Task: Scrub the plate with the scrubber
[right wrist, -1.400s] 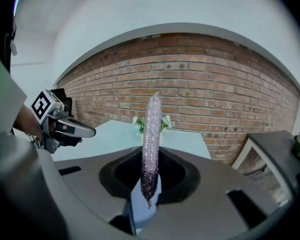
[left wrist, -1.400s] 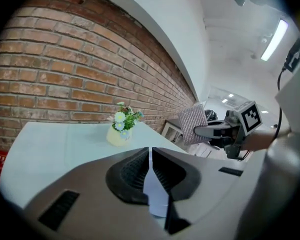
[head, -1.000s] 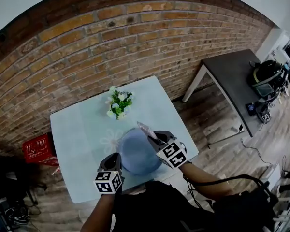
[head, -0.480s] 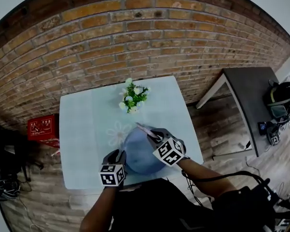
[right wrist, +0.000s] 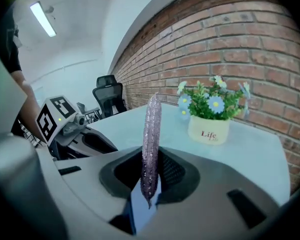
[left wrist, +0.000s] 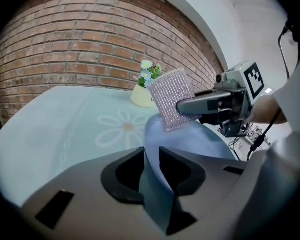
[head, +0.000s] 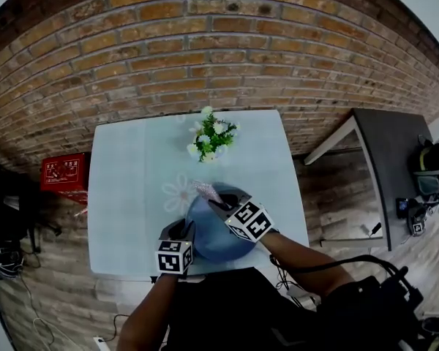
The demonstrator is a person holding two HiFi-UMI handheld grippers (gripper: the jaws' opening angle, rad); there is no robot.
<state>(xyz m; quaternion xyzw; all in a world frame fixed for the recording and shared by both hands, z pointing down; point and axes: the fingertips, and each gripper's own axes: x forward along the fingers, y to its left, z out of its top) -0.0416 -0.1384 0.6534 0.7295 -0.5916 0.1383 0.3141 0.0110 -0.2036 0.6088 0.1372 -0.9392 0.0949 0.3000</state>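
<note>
A blue plate (head: 214, 238) sits near the front edge of the pale table (head: 128, 189). My left gripper (head: 184, 229) is at its near-left rim. In the left gripper view the plate's edge (left wrist: 190, 140) runs between the jaws, which are closed on it (left wrist: 151, 155). My right gripper (head: 218, 203) is over the plate's far side, shut on a glittery pink scrubber (head: 204, 191). The scrubber (right wrist: 151, 134) stands upright between the right jaws (right wrist: 151, 170). From the left gripper view the scrubber (left wrist: 172, 103) hangs just above the plate's far rim.
A white pot of flowers (head: 211, 141) stands at the table's far middle, beyond the plate. A brick wall runs behind the table. On the floor lie a red crate (head: 64, 172) to the left and a dark table (head: 386, 148) to the right.
The head view has swung, so the table sits more centred. The right gripper and scrubber have shifted slightly left over the plate. The left gripper stays at the plate's near-left rim.
</note>
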